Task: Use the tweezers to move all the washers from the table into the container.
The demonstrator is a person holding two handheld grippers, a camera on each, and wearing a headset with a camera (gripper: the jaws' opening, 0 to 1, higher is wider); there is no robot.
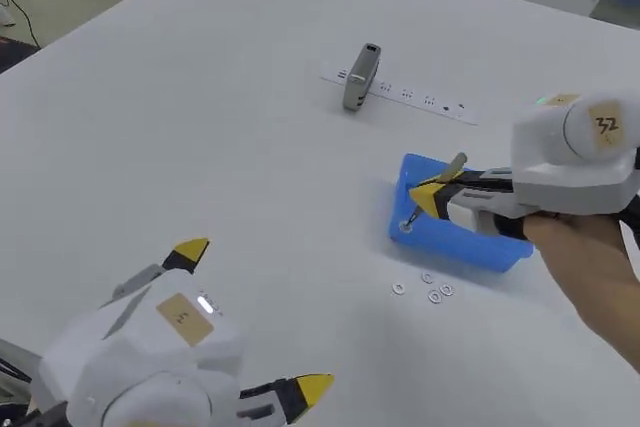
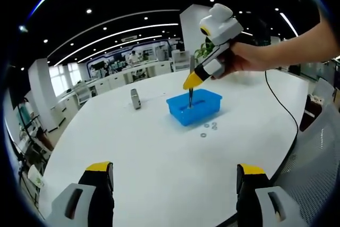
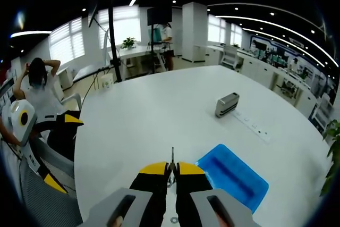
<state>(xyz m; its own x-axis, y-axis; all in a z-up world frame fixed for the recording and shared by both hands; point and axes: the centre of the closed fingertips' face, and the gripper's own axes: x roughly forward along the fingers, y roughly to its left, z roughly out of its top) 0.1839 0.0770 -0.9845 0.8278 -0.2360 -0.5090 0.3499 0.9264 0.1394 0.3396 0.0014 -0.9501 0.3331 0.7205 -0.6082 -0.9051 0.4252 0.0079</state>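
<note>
Washers [image 1: 434, 296]: head view; four small rings loose on the white table [image 1: 200, 127], just beside the container's near long wall.
Container [image 1: 470, 247]: blue tray, right of centre.
Right tongs [image 1: 432, 197]: jaws pinched onto the tweezers [image 1: 413, 215]; the tip sits at the container's left end, and a speck there is too small for me to name.
Left tongs [image 1: 250, 317]: jaws spread wide, holding nothing, well apart from the container.
Left gripper view: my left tongs [image 2: 174, 171] gape at the bottom; the right tongs [image 2: 193, 81] point the tweezers [image 2: 190, 97] down into the container [image 2: 207, 104]; washers [image 2: 214, 126] lie on the table before it.
Right gripper view: my right tongs [image 3: 171, 169] are closed, with the tweezers [image 3: 171, 157] poking out between the tips; the container [image 3: 234, 179] lies just right.
</note>
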